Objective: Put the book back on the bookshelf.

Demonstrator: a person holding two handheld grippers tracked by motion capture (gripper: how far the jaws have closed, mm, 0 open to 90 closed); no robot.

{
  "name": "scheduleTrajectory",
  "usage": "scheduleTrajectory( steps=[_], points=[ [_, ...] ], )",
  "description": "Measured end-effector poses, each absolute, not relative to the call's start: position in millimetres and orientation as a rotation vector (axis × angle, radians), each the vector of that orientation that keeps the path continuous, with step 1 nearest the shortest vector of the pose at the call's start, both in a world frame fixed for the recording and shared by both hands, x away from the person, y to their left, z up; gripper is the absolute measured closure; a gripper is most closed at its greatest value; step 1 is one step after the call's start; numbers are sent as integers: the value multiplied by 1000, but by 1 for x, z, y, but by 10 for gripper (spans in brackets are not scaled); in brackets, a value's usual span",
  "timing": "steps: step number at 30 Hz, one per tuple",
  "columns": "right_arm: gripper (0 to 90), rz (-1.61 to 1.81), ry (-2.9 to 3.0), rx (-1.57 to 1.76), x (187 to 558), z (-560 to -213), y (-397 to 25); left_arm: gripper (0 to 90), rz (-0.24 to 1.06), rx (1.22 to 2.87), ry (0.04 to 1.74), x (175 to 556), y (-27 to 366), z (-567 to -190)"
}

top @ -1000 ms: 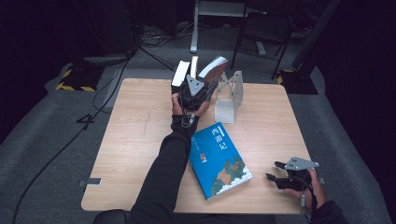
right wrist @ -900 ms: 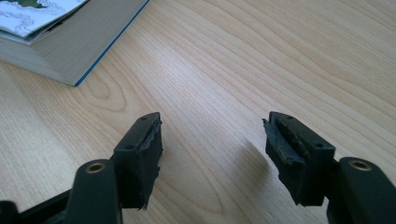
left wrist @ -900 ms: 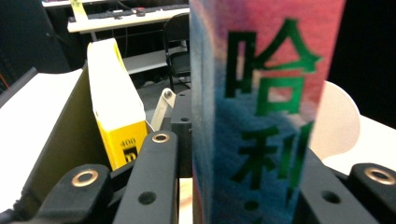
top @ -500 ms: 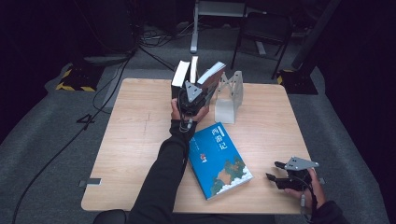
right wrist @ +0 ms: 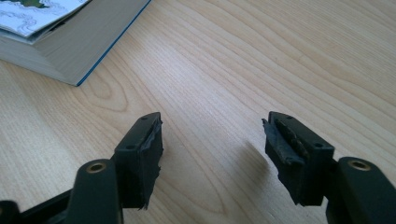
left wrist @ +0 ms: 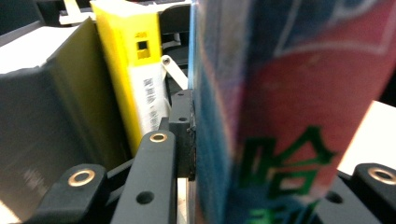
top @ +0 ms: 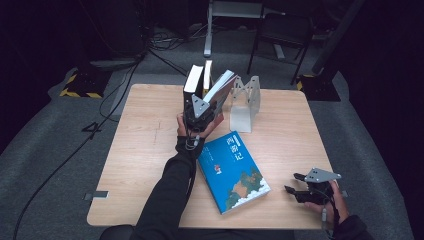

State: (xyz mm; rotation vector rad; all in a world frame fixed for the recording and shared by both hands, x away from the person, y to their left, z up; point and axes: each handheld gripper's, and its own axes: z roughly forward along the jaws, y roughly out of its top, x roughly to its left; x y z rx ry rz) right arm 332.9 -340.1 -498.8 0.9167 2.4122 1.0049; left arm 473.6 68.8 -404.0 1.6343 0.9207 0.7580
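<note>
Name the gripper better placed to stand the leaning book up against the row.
Left. The left gripper is already closed on the leaning book beside the upright books. The right gripper sits open, holding nothing, at the table's near corner.

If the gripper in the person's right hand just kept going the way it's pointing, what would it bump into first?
Probably the blue book lying flat on the table: the open right gripper points left toward its near corner, though depth is hard to judge.

Your sleeves [top: 167,200] are black. Both grippers, left [top: 200,111] and right [top: 300,187], are black with grey three-cornered plates [top: 322,175]; the jaws have brass-ringed screw holes and worn rubber pads [right wrist: 286,140].
</note>
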Motion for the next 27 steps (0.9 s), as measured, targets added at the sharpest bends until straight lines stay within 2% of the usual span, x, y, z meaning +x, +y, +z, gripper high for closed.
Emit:
scheduleTrajectory(
  steps=[11, 20, 24, 27],
  points=[
    [364, 1006, 2414, 923, 332, -499, -342, 667, 732, 1620, 958, 463, 73, -415],
    [363, 1004, 2416, 922, 332, -499, -342, 712, 725, 1662, 997, 447, 74, -433],
    [361, 998, 2416, 923, 332, -498, -341, 731, 783, 1638, 1063, 446, 61, -432],
    [363, 990, 2417, 914, 331, -498, -341, 732, 766, 1586, 1126, 454, 58, -431]
  ],
)
